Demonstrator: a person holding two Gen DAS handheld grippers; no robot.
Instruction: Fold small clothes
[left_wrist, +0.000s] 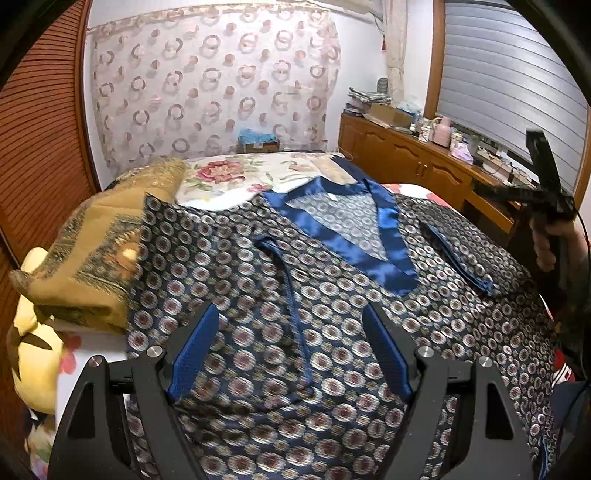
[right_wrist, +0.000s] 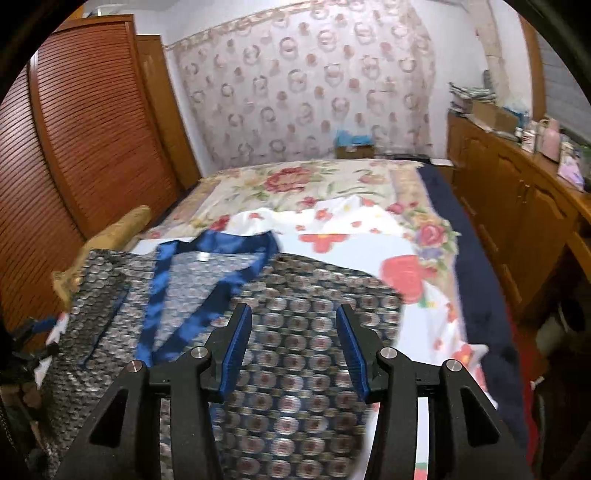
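Both tools tilt down over the bed (right_wrist: 476, 295). The left tool (left_wrist: 291, 350) hangs with its blue pads spread wide, nothing between them; the right tool (right_wrist: 293, 350) is parted less widely, also empty above the cloth. A hand (left_wrist: 546, 240) grips the right tool's handle near the bed's right edge. The pyjama top (left_wrist: 332, 295) lies flat and face up, its long axis running toward the far end of the bed, neckline farthest away. It is navy with ringed medallions and a glossy blue V collar (left_wrist: 354, 236).
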